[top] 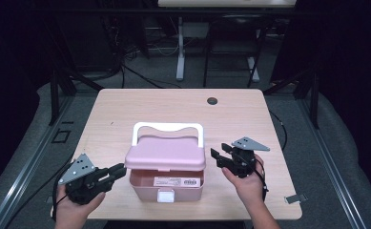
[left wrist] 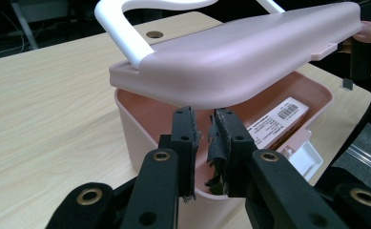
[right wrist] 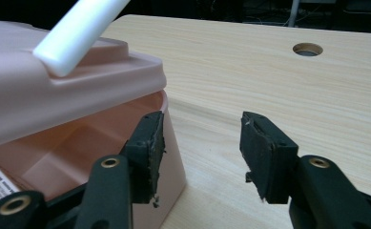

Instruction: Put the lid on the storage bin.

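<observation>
A pink plastic box (top: 166, 187) stands at the table's front middle. Its lid (top: 166, 153) with a white handle (top: 168, 127) is lifted at the front, showing a white labelled packet (left wrist: 278, 119) inside. My left gripper (top: 121, 170) is at the box's left side. Its tips (left wrist: 204, 117) sit at the rim just under the raised lid, a narrow gap between the pads with nothing pinched. At the box's right side my right gripper (top: 215, 159) is open wide. One of its fingers (right wrist: 149, 140) is by the rim under the lid's edge, the other over bare table.
The wooden table (top: 126, 109) has a cable hole (top: 212, 100) at the back right. A small metal clip (top: 295, 198) lies near the front right corner. A white latch (top: 165, 195) hangs on the box's front. Stands and cables crowd the floor behind.
</observation>
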